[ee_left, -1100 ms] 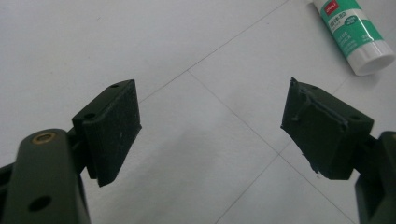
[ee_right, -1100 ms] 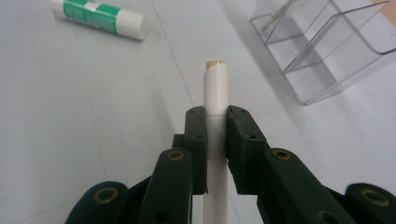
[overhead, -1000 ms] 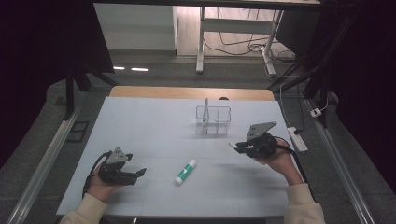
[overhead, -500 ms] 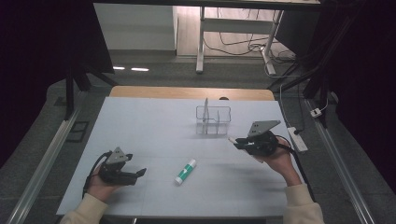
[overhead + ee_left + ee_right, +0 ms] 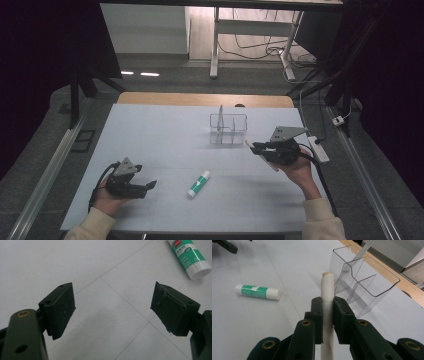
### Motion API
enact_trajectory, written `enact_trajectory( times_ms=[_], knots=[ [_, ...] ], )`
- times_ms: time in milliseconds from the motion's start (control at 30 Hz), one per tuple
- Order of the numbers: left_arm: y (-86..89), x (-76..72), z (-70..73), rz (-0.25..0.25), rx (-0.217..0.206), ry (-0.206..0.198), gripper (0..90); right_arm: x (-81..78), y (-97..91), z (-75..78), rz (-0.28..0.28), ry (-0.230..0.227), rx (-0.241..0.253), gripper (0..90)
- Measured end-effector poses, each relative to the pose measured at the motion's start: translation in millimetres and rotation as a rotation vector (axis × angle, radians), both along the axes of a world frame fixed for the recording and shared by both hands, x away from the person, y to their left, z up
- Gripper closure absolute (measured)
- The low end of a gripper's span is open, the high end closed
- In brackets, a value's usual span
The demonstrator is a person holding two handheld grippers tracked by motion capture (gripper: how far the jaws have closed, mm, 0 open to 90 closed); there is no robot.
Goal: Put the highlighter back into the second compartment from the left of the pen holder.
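- Since the earlier high view, my right gripper (image 5: 256, 147) has eased a little away from the clear organiser (image 5: 228, 128) and toward my side of the table; my left gripper (image 5: 145, 186) has kept its place, and the glue stick (image 5: 199, 183) lies where it lay.
- My right jaws are clamped on a white pen (image 5: 327, 293), which runs up between the pads and pokes out past them, its tan end near the organiser (image 5: 362, 282) but apart from it. It is held off the table, to the right of the organiser in the high view.
- My left jaws stand wide apart with nothing between them, hovering low over bare table (image 5: 105, 312), the glue stick (image 5: 188, 257) up at the corner of that view.
- The likely trouble: the pen is a smooth, round, slim barrel held across narrow pads, so it could swivel or slide if its tip knocks a wall on the way in.
- The organiser is thin transparent plastic with upright dividers making narrow compartments; its edges are hard to read against the pale table (image 5: 165, 130), so I could misjudge which slot I am over or catch a rim.
- It looks light, so a sideways nudge might shove or tip it. A clear rod-like piece already leans in its far compartment.
- The glue stick is a short cylinder, white with a green label, lying on its side; it would roll if brushed.
- The tabletop is matte, pale, with faint grid lines.
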State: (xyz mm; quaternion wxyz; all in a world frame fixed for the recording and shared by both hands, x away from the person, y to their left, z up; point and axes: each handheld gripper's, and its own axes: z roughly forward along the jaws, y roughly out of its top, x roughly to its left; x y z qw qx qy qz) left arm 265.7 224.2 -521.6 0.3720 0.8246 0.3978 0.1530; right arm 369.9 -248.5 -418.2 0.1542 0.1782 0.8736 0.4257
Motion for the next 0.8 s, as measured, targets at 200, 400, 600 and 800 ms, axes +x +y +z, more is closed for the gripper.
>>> enact_trajectory(
  times_ms=[200, 400, 600, 800],
  knots=[
    [0.0, 0.3, -0.3, -0.001, 0.002, 0.001, 19.5, -0.4, -0.3, 2.1, 0.000, 0.000, 0.055, 78.4],
    [0.5, 0.1, 0.1, 0.001, 0.002, -0.003, 19.5, -2.2, -1.1, 4.9, -0.028, -0.028, 0.076, 78.4],
    [0.3, 0.4, -0.1, 0.002, 0.002, -0.002, 19.5, -2.5, -2.1, 6.6, -0.072, -0.046, 0.124, 78.4],
    [0.6, 0.5, -0.1, 0.001, 0.002, -0.001, 19.5, -3.3, -1.0, 7.4, -0.097, -0.066, 0.175, 78.4]
  ],
)
